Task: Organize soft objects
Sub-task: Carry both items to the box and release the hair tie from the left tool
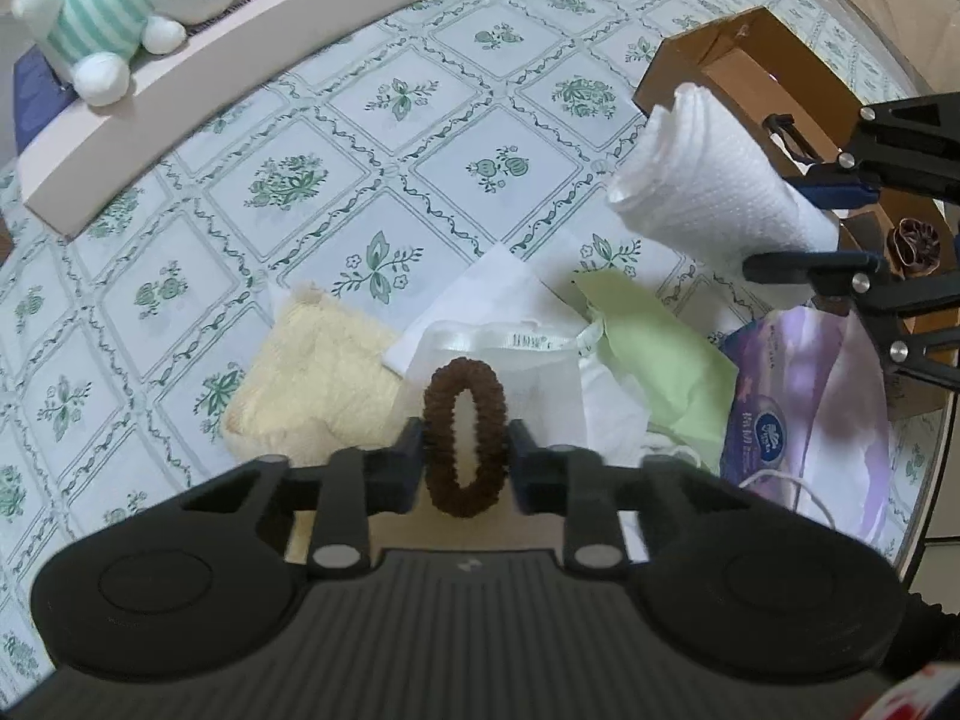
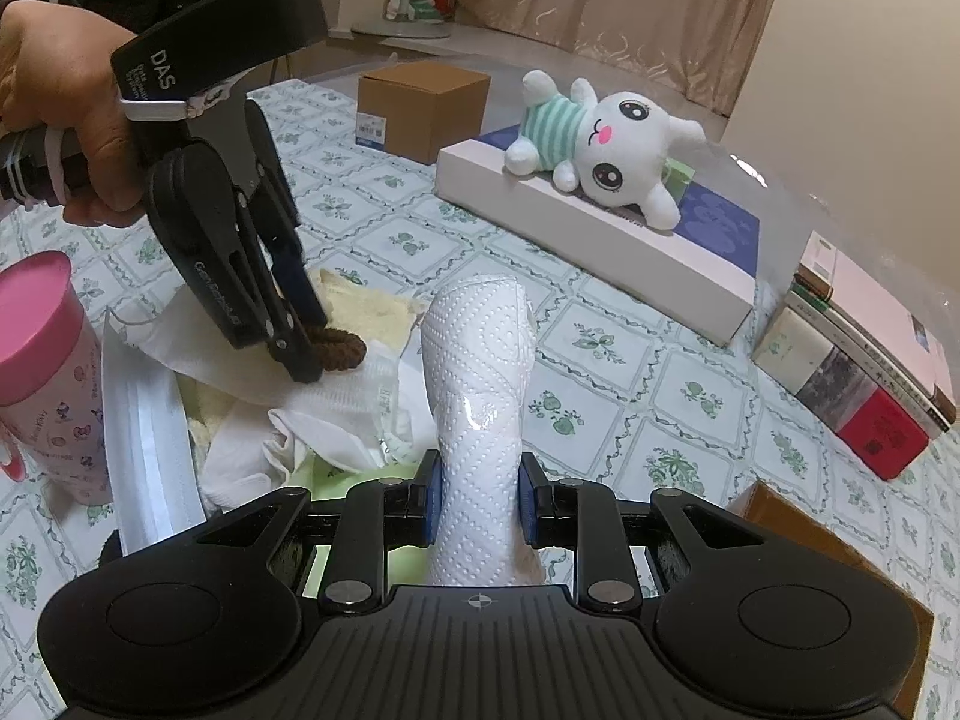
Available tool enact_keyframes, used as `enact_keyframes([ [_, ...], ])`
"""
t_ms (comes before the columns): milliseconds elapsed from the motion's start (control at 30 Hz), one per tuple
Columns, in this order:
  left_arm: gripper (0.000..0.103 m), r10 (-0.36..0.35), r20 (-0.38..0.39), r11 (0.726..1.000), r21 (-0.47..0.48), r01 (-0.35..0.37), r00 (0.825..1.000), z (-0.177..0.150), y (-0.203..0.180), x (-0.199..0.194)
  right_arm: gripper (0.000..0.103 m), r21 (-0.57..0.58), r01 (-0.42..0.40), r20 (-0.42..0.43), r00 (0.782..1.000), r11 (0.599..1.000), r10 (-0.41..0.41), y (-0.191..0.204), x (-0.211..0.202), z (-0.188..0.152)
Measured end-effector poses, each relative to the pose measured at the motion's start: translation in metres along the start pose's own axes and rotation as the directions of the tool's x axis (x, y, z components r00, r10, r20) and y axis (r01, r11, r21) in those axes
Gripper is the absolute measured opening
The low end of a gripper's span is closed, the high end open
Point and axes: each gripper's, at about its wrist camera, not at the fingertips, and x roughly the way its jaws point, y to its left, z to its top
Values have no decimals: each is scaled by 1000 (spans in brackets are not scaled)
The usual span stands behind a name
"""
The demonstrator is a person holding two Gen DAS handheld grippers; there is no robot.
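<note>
My left gripper [image 1: 465, 450] is shut on a brown hair scrunchie [image 1: 465, 414], held just above a pile of soft things: a cream fuzzy cloth [image 1: 312, 384], a white cloth with a label [image 1: 510, 354], a light green cloth [image 1: 660, 354] and a purple tissue pack [image 1: 804, 396]. My right gripper [image 2: 478, 495] is shut on a folded white paper towel [image 2: 480, 372] and holds it above the table. The right gripper [image 1: 798, 222] with the towel [image 1: 714, 180] shows at the right of the left wrist view, and the left gripper [image 2: 306, 354] with the scrunchie [image 2: 342, 345] in the right wrist view.
A white plush bunny [image 2: 606, 144] lies on a long white box [image 2: 594, 240]. An open brown cardboard box [image 1: 750, 60] stands behind the towel. A closed cardboard box [image 2: 420, 108], stacked books [image 2: 864, 360], a pink-lidded cup [image 2: 48, 372] and a face mask [image 2: 150, 438] are on the floral tablecloth [image 1: 300, 180].
</note>
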Motion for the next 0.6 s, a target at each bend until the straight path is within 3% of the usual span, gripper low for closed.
enact_keyframes([
  [167,16,31,52,999,-22,-29,998,-5,-10,-25,25,30,24,18,1000,999,-24,0,-18,-1],
  [267,16,48,122,998,-52,-42,991,-7,-21,-49,25,62,41,38,998,997,-44,2,-35,-3],
  [600,16,81,328,987,-156,-30,941,-32,-95,-110,25,255,86,108,987,963,-116,-5,-113,-23],
])
